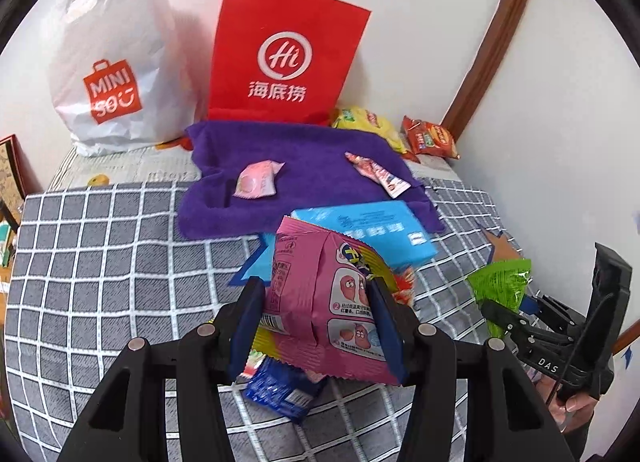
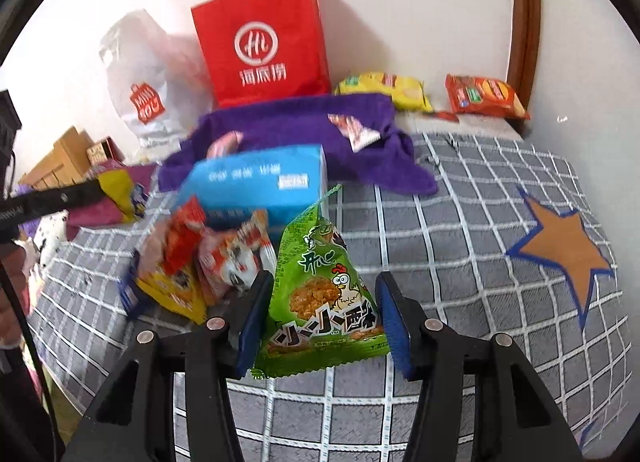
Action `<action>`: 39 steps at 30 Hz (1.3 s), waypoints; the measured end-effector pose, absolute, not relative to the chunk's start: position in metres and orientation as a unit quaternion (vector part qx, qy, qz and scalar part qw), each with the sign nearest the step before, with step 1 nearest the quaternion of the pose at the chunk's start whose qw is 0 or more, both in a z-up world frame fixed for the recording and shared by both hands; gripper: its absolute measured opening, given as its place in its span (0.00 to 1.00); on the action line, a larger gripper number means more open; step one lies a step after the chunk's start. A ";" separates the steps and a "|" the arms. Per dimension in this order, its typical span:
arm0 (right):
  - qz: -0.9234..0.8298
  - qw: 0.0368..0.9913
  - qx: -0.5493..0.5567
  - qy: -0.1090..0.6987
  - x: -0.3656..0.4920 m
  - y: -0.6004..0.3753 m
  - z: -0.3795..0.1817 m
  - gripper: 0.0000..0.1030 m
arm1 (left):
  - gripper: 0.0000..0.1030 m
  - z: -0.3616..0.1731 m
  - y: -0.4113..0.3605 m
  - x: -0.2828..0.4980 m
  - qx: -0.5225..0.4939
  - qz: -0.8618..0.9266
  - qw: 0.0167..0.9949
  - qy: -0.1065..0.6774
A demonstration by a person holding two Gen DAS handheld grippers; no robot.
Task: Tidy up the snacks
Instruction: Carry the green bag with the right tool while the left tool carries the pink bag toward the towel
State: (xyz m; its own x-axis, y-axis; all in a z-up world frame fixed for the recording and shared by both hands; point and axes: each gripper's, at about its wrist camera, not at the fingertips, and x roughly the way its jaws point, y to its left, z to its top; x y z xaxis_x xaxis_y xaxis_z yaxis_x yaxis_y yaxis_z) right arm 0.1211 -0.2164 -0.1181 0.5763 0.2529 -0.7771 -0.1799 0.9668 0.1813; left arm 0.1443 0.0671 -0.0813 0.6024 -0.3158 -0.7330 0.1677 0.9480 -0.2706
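**Both grippers hold a snack packet above the checked bedspread**

Your left gripper [image 1: 316, 326] has its blue pads pressed on either side of a pink foil snack packet [image 1: 328, 302] with cartoon figures printed on it. The jaws are partly closed, and the packet is held clear of the grey-and-white checked bedspread [image 1: 100, 262]. Under it lie a blue crinkled wrapper [image 1: 280, 390] and other small packets.

Your right gripper [image 2: 324, 322] stands about as far open. A green triangular foil packet with a cartoon chicken [image 2: 320, 302] is between its blue pads, tip up. The left pad touches the packet's edge. The right pad sits at its other edge, though you cannot tell how firmly it presses. In the left wrist view this packet shows at the right, with your hand [image 1: 576, 406] around the tool's handle.

Ahead of both grippers a light blue cardboard box [image 2: 256, 181] lies on the bedspread, with red and yellow sachets [image 2: 200, 262] heaped against its near side. Beyond it is a purple towel [image 1: 304, 157] carrying a small pink wrapped sweet [image 1: 258, 179] and a red-and-white stick sachet [image 1: 380, 173]. A red paper carrier bag with white cord handles [image 1: 288, 53] and a white plastic shopping bag [image 1: 116, 61] stand against the wall. A yellow biscuit packet [image 2: 384, 89] and an orange-red biscuit packet [image 2: 484, 95] lie to the right of the red bag.
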 end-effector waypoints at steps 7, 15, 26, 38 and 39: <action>0.129 0.894 0.052 0.426 0.139 -0.213 -0.089 0.51 | 0.50 -0.068 0.050 0.156 -0.087 -0.147 0.892 0.418; 0.140 0.901 0.034 0.409 0.175 -0.200 -0.065 0.51 | 0.50 -0.055 0.031 0.178 -0.081 -0.154 0.893 0.414; 0.157 0.904 0.013 0.397 0.227 -0.185 -0.047 0.51 | 0.50 -0.042 0.024 0.216 -0.073 -0.146 0.898 0.409; 0.165 0.900 0.010 0.402 0.291 -0.170 -0.059 0.50 | 0.50 -0.043 0.041 0.265 -0.077 -0.119 0.903 0.405; 0.164 0.900 0.008 0.404 0.297 -0.168 -0.060 0.50 | 0.50 -0.044 0.044 0.271 -0.078 -0.116 0.903 0.406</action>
State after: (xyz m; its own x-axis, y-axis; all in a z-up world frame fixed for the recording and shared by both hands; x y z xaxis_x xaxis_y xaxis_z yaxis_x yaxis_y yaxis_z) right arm 0.2970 -0.1681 -0.0603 0.6197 0.3022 -0.7243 -0.2892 0.9459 0.1472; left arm 0.2711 0.0437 -0.0440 0.6438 -0.2738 -0.7145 0.1465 0.9606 -0.2361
